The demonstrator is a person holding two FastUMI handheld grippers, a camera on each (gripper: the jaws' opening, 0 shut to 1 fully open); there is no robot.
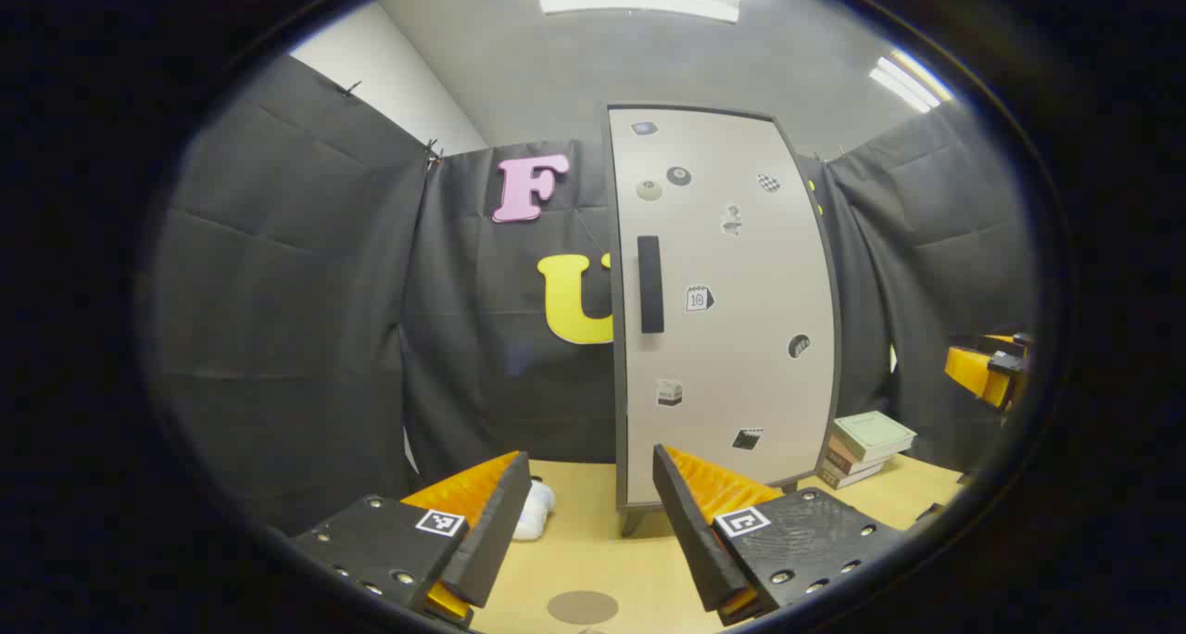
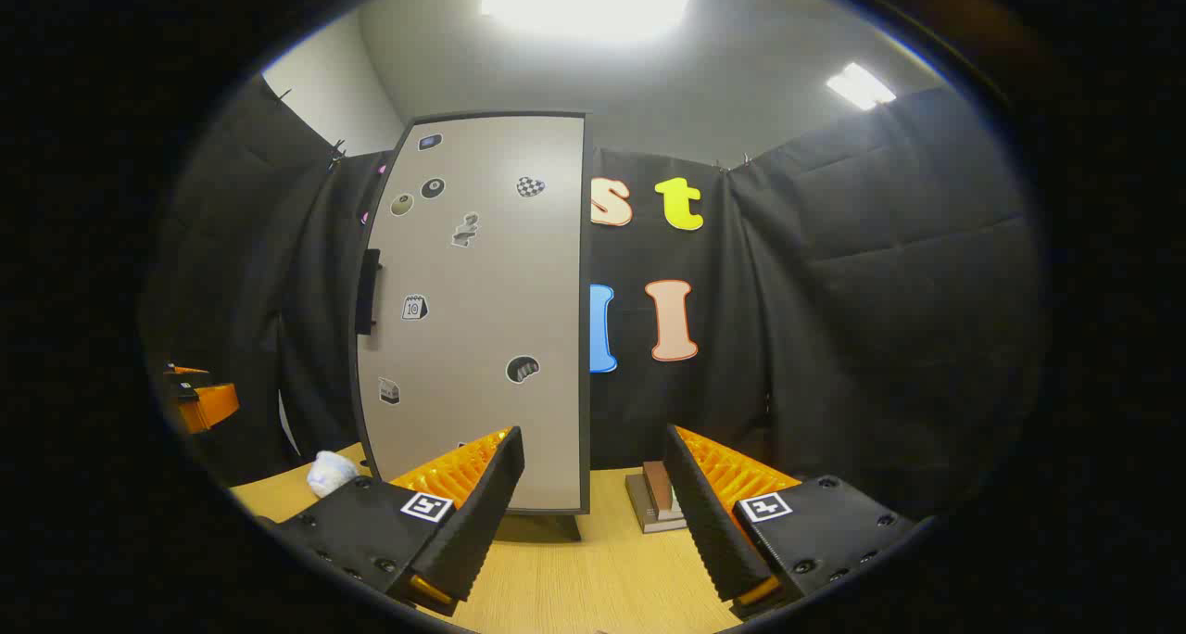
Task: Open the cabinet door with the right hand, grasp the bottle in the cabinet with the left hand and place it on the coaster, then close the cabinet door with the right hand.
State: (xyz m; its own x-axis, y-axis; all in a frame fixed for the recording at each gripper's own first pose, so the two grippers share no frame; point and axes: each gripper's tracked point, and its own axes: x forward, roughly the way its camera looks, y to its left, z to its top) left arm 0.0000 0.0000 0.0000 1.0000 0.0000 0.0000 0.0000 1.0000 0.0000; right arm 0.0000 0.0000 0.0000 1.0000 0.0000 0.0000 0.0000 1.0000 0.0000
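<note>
Coaster (image 1: 582, 606) before closed cabinet door (image 1: 727, 310)

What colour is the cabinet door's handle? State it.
Black: the handle is a dark vertical bar on the pale grey cabinet door, clearest in the left gripper view.

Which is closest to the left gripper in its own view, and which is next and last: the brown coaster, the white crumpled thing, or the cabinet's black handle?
1. Coaster: on the table between the left gripper's fingers.
2. White crumpled thing: farther back, by the left finger.
3. Cabinet handle: high on the closed door.
</note>
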